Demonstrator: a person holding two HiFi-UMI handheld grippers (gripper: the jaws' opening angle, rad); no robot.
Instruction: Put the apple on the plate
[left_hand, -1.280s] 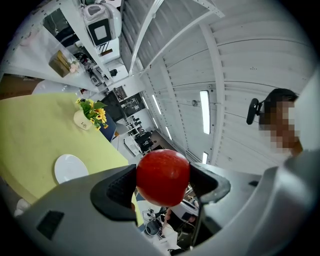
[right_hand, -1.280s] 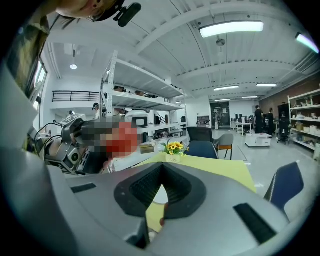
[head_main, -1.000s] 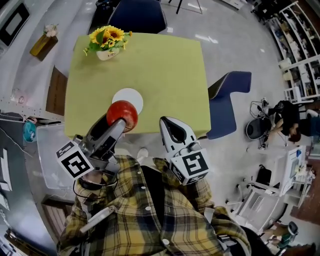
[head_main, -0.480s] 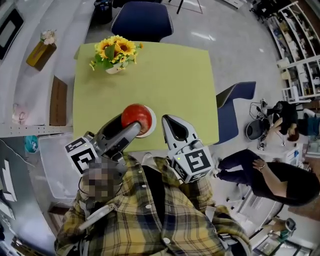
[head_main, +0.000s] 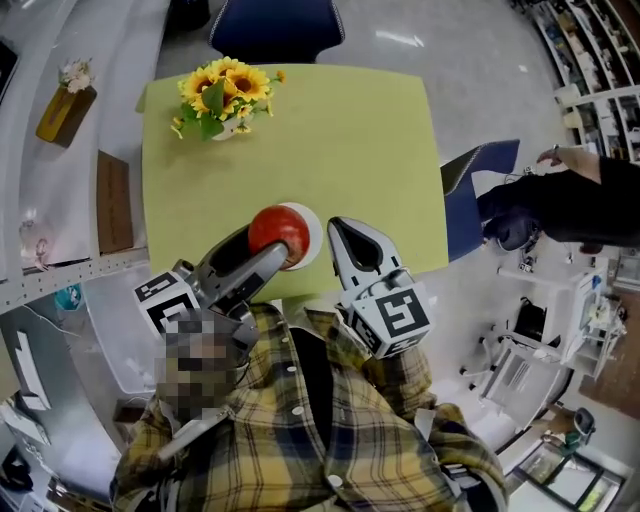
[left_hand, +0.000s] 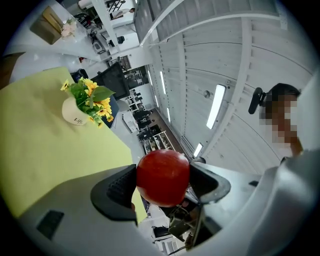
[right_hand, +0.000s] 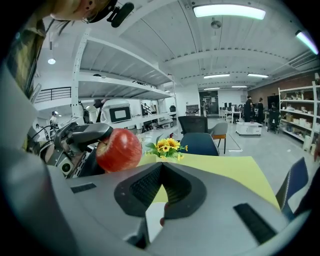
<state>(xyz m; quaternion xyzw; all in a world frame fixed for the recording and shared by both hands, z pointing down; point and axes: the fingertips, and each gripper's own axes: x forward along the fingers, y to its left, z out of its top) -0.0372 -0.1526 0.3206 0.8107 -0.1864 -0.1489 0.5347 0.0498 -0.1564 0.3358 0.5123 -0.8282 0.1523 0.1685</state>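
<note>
The left gripper (head_main: 272, 250) is reaching from the lower left of the head view up toward the middle. Its marker cube is sitting low and its tips are pointing at the near edge of the yellow-green surface (head_main: 300, 130). Its fingers (left_hand: 119, 189) are pressing on both sides of the apple (left_hand: 163, 176) and are being kept apart by it. The apple is looking red, round and glossy. It is hanging over the white plate (head_main: 313, 224), which is lying near the lower edge of the surface; I cannot tell whether the apple is touching it. The right gripper (head_main: 346, 238) is pointing the same way just right of the plate, with its fingers (right_hand: 144, 186) closed together on nothing. Sunflowers in a white pot (head_main: 215, 92) are standing at the upper left of the surface.
</note>
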